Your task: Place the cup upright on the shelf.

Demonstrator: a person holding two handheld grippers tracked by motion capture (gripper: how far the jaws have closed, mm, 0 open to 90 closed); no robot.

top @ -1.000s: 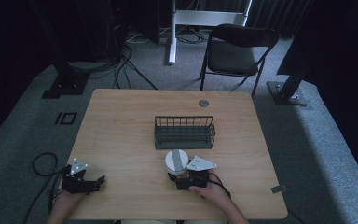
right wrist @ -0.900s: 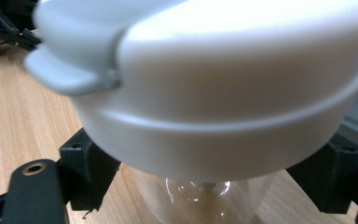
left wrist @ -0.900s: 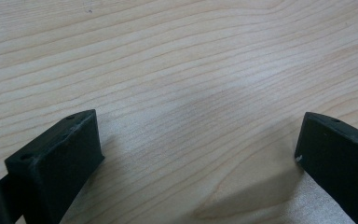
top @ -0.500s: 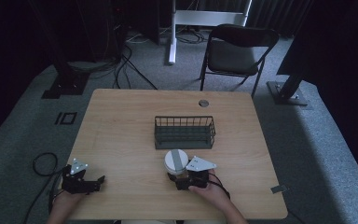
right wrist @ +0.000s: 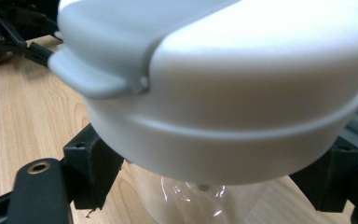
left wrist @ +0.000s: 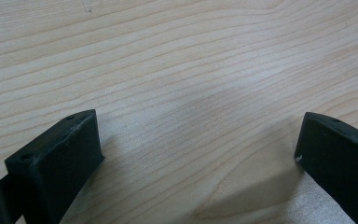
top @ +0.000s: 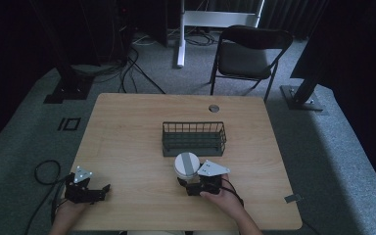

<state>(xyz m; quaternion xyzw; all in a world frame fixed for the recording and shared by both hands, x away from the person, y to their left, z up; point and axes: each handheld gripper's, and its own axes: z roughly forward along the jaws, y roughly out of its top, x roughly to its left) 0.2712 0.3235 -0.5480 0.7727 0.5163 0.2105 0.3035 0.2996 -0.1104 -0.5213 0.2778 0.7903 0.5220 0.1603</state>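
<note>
A clear plastic bottle (right wrist: 191, 196) with a wide white lid (top: 186, 164) and a grey flip tab (right wrist: 93, 79) stands on the wooden table (top: 127, 127), just in front of the wire basket (top: 194, 147). My right gripper (top: 190, 180) is shut on the clear body under the lid, and a black jaw presses each side in the right gripper view (right wrist: 209, 186). My left gripper (top: 104, 192) rests near the table's front left corner. It is open, with only bare wood between its fingers in the left gripper view (left wrist: 200, 140).
The dark wire basket stands empty at the middle of the table. A small round grommet (top: 214, 108) sits near the far edge. A folding chair (top: 247, 54) stands beyond the table. A small tag (top: 290, 198) lies at the front right.
</note>
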